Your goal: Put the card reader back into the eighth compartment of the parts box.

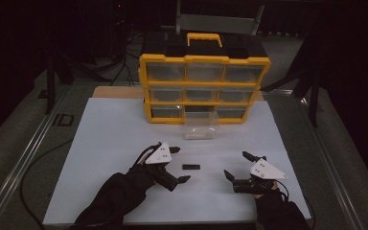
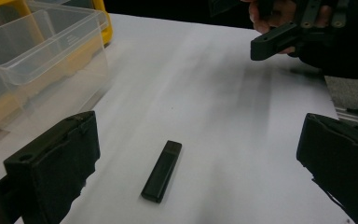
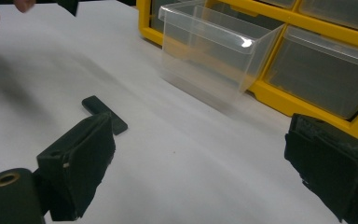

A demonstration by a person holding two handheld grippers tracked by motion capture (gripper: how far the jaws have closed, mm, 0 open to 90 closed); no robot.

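Left gripper [image 1: 178, 164] wide open around the small black bar [image 2: 161, 171]; we judge it light, rigid, slick, so we pinch its long sides mid-length; right gripper [image 1: 236, 166] open, empty.

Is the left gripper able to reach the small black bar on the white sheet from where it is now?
Probably yes. The left gripper is open, and the black bar lies flat on the white sheet between and just ahead of its jaws, with nothing between them. The clear drawer stands off to the side.
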